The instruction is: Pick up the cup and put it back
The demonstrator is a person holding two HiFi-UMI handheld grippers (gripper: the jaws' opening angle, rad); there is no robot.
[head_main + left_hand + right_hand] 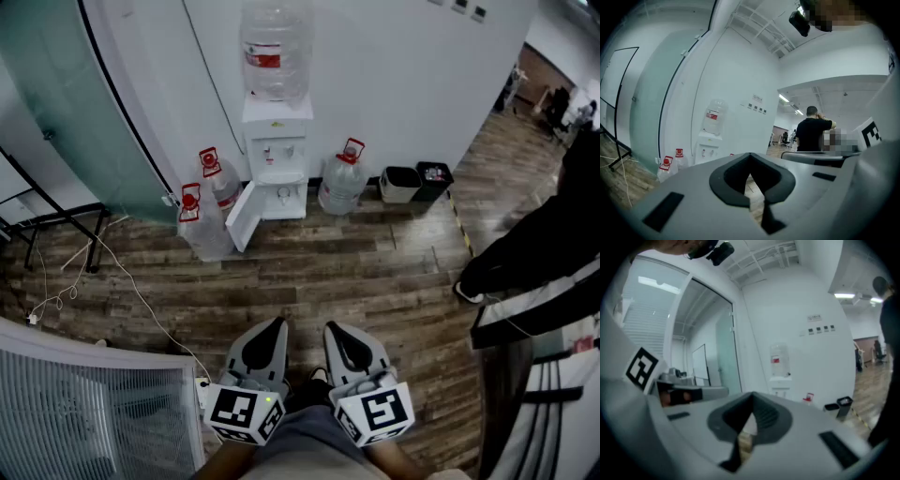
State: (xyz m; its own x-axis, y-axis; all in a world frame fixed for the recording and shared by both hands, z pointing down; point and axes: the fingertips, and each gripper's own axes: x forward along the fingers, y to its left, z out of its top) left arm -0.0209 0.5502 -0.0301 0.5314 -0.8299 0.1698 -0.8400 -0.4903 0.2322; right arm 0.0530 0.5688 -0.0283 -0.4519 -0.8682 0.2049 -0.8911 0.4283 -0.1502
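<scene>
Jaws clenched, both empty: left gripper point(274, 328), right gripper point(335, 331) side by side, nearly level, facing water dispenser point(277, 159) across wood floor point(375, 272).

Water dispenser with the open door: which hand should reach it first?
Probably left. The left gripper lines up almost straight with the water dispenser; the right gripper sits further right. Both jaws are shut and empty.

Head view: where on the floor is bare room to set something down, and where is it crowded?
Bare: the wooden floor in front of the water dispenser, over to the person at right. Crowded: along the wall, with three water bottles and two bins. A white cable crosses the floor at left.
</scene>
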